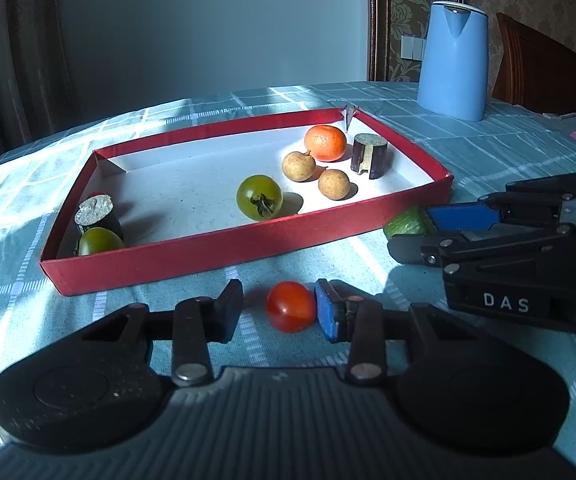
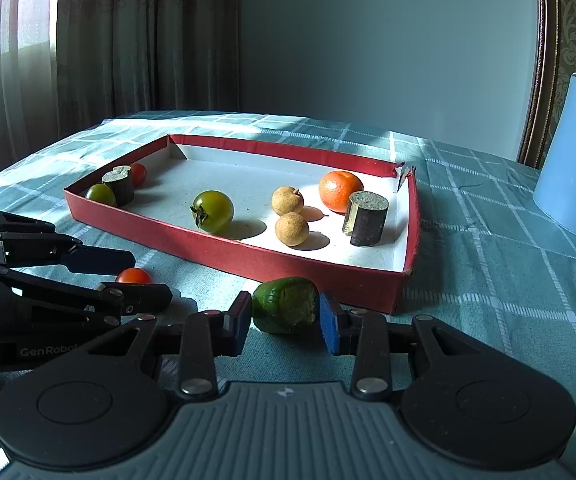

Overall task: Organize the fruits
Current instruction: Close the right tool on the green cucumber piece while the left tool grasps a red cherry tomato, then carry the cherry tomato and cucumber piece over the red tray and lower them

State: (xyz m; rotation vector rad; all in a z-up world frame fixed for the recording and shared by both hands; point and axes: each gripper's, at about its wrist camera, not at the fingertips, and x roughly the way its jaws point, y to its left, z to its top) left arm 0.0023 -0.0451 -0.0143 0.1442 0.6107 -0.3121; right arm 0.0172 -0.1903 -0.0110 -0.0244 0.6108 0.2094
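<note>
Between the pads of the left hand-held gripper (image 1: 279, 309) sits a red cherry tomato (image 1: 291, 306) on the counter (image 1: 487, 152). Its right pad touches the fruit, while a gap shows on the left side, so the jaws are not yet clamped on it. To the right, the right hand-held gripper (image 2: 284, 317) is closed on a green fruit piece (image 2: 286, 310) with a bitten or cut face, both pads against it, just ahead of the red tray (image 2: 319, 276) wall.

To do this step well, I judge the left jaws should close gently until both pads bear evenly on the tomato's middle (it is round and smooth, so it may roll or squirt out if pinched off-centre). Each fruit should then be lifted high enough to clear the tray's near wall before being carried forward.

Ahead of both grippers, the tray holds:
- One orange (image 2: 340, 192).
- Two tan round fruits (image 2: 291, 229).
- Two green tomatoes (image 2: 212, 211).
- Two dark cut cylinders (image 2: 365, 220), possibly sugarcane.
- One small red tomato (image 2: 139, 175) half hidden at the far left.

A blue kettle (image 2: 573, 156) stands well to the right.
</note>
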